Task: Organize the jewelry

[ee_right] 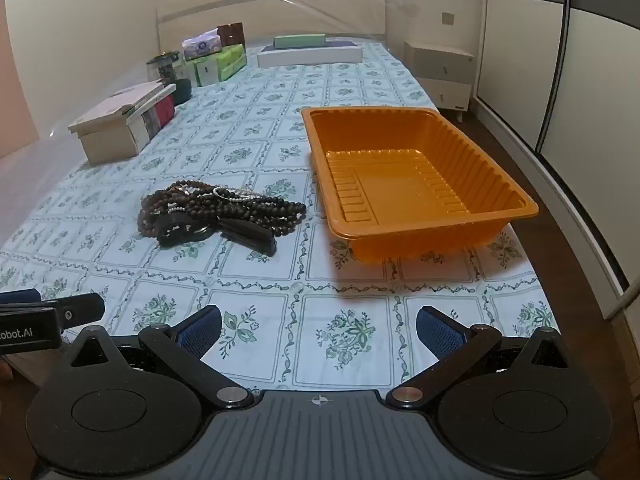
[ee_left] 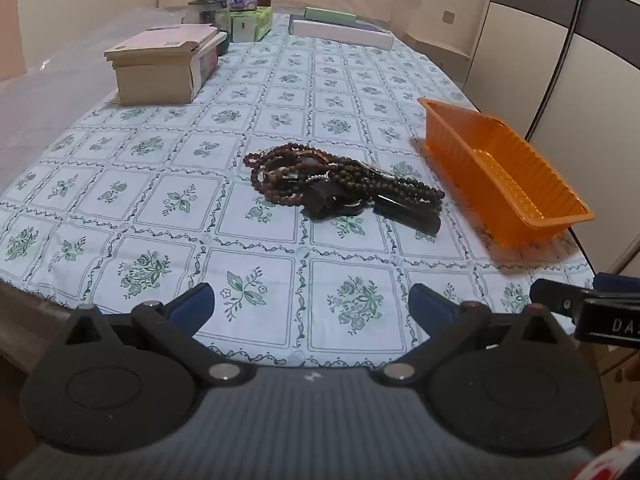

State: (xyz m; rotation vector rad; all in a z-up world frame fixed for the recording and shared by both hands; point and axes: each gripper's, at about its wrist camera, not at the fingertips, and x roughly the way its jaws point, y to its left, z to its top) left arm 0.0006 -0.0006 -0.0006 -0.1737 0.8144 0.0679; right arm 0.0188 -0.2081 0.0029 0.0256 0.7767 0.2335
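Note:
A tangled pile of dark brown bead necklaces and black pieces [ee_left: 340, 184] lies on the floral cloth, also in the right wrist view [ee_right: 218, 212]. An empty orange plastic tray [ee_left: 520, 196] stands to its right; the right wrist view shows its rim [ee_right: 432, 232]. My left gripper [ee_left: 311, 304] is open and empty near the front edge, well short of the pile. My right gripper [ee_right: 319, 330] is open and empty, short of the tray. Each gripper shows at the edge of the other's view.
A beige box [ee_left: 160, 64] stands at the left. Tissue packs and jars [ee_left: 240, 12] and flat boxes [ee_left: 340, 32] sit at the far end. A wardrobe [ee_right: 560, 80] and a nightstand [ee_right: 438, 76] are on the right, past the table edge.

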